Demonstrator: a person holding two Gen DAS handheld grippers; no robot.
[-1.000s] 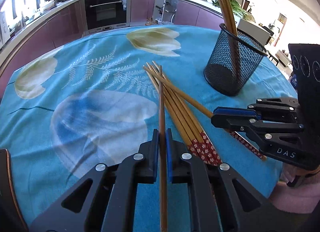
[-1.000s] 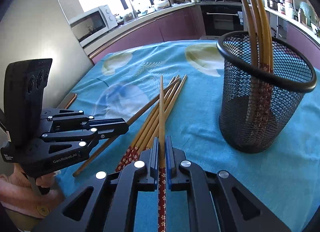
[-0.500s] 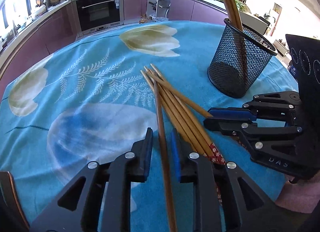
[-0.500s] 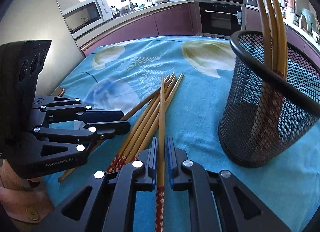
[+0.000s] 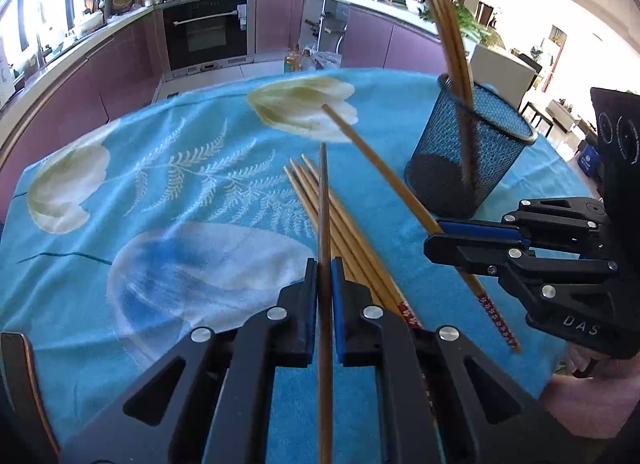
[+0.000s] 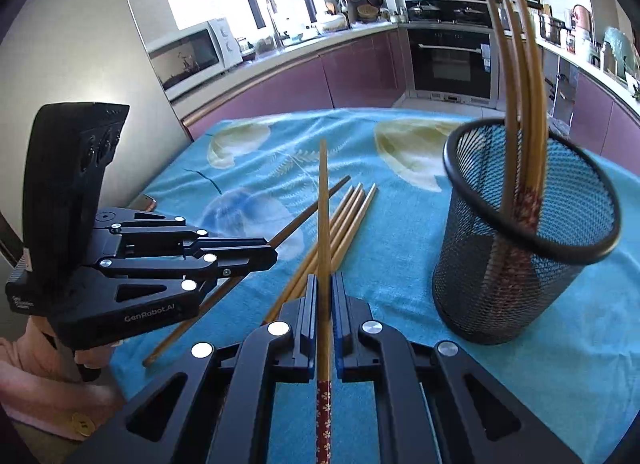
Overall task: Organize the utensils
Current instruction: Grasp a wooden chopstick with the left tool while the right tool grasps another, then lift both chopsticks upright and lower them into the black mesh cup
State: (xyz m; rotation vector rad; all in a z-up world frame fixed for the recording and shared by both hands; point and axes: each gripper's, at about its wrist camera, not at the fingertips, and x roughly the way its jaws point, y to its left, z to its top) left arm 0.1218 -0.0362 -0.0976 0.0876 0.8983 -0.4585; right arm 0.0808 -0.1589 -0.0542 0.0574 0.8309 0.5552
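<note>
**Two chopsticks being gripped beside the mesh holder**

A single chopstick (image 5: 325, 224) is being held by the left gripper (image 5: 325, 296), whose jaws are being kept closed on its shaft; its tip is being pointed away across the blue floral tablecloth (image 5: 160, 184). A second chopstick (image 6: 324, 224), red-patterned at its near end, is being clamped in the same way by the right gripper (image 6: 325, 304) and is being carried clear of the cloth, just to the left of the black mesh holder (image 6: 520, 264). Several chopsticks are already being kept upright inside the holder (image 6: 524, 76). A loose bundle of chopsticks (image 5: 340, 224) is being left lying flat on the cloth, near the holder on its left, beneath both held sticks.
</note>
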